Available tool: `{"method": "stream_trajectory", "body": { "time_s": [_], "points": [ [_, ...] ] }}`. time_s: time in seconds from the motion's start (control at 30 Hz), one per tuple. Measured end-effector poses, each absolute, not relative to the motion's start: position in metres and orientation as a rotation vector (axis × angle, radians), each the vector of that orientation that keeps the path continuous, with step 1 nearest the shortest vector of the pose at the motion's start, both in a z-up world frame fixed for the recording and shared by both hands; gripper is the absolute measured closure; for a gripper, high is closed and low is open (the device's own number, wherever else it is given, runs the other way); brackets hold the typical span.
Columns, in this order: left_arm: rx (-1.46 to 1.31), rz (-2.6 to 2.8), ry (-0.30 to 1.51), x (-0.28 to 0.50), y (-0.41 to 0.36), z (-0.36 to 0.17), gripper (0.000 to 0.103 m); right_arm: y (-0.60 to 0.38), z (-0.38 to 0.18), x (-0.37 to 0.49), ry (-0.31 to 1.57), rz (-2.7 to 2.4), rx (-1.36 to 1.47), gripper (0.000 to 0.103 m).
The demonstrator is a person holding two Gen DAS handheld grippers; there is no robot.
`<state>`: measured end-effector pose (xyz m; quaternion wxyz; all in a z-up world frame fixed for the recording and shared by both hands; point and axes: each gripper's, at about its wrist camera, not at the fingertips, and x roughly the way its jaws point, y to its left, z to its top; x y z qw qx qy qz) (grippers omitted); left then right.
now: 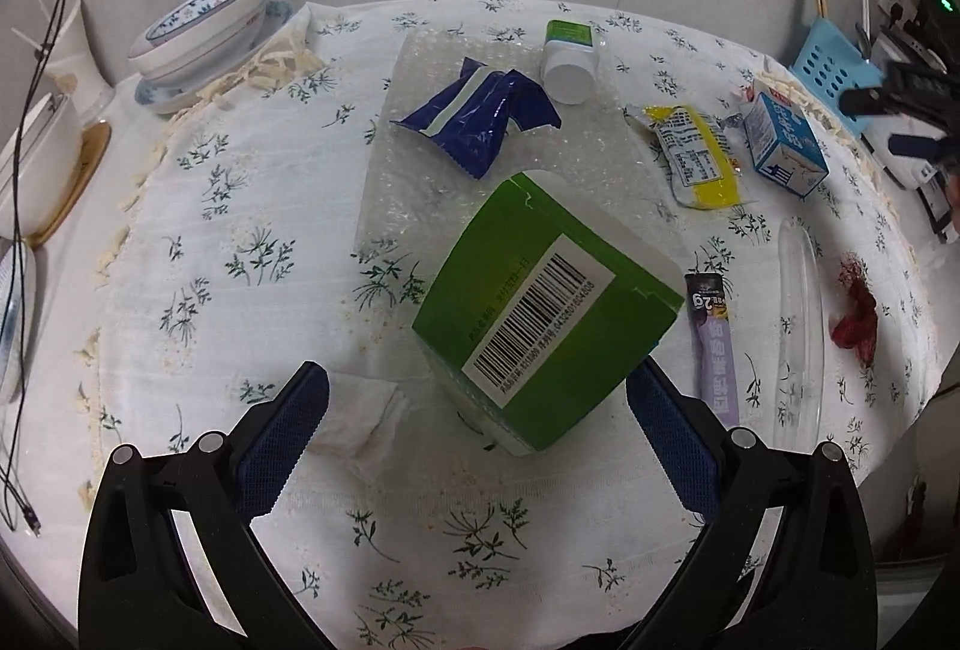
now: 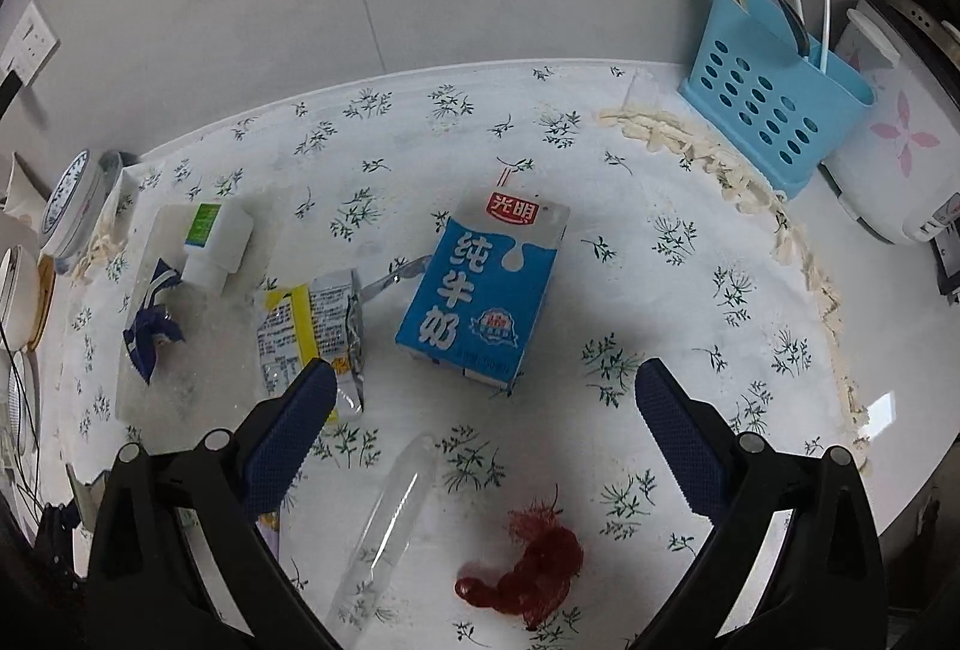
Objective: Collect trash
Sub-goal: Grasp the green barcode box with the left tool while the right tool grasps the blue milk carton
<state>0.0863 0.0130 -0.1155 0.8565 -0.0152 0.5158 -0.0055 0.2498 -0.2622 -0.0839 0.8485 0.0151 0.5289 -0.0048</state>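
My left gripper (image 1: 477, 398) is open, its fingers on either side of a green box (image 1: 540, 314) with a barcode label that lies on the flowered tablecloth. A crumpled tissue (image 1: 360, 410) lies by its left finger. Beyond lie a blue wrapper (image 1: 480, 116) on bubble wrap, a white bottle (image 1: 570, 56), a yellow wrapper (image 1: 696, 152), a blue milk carton (image 1: 780, 140), a purple sachet (image 1: 717, 344) and a red net (image 1: 855, 314). My right gripper (image 2: 480, 398) is open just in front of the milk carton (image 2: 486, 284). The red net (image 2: 534, 572) lies below it.
Bowls (image 1: 198, 32) stand at the far left on a saucer. A blue cutlery holder (image 2: 774, 110) and a rice cooker (image 2: 894, 158) stand at the far right. A clear plastic tube (image 2: 390, 524) lies on the cloth. The wall is behind the table.
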Motion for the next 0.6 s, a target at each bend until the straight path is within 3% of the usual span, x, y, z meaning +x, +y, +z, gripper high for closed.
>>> {"method": "stream_trajectory", "body": {
  "time_s": [0.43,0.6],
  "points": [
    [0.001,-0.057,1.076,0.100,0.006,-0.127,0.008,-0.270,-0.120,0.311,1.259,-0.082,0.123,0.012],
    [0.003,-0.070,1.076,0.104,0.003,-0.128,0.018,-0.270,-0.134,0.322,1.305,-0.108,0.141,0.016]
  ]
}}
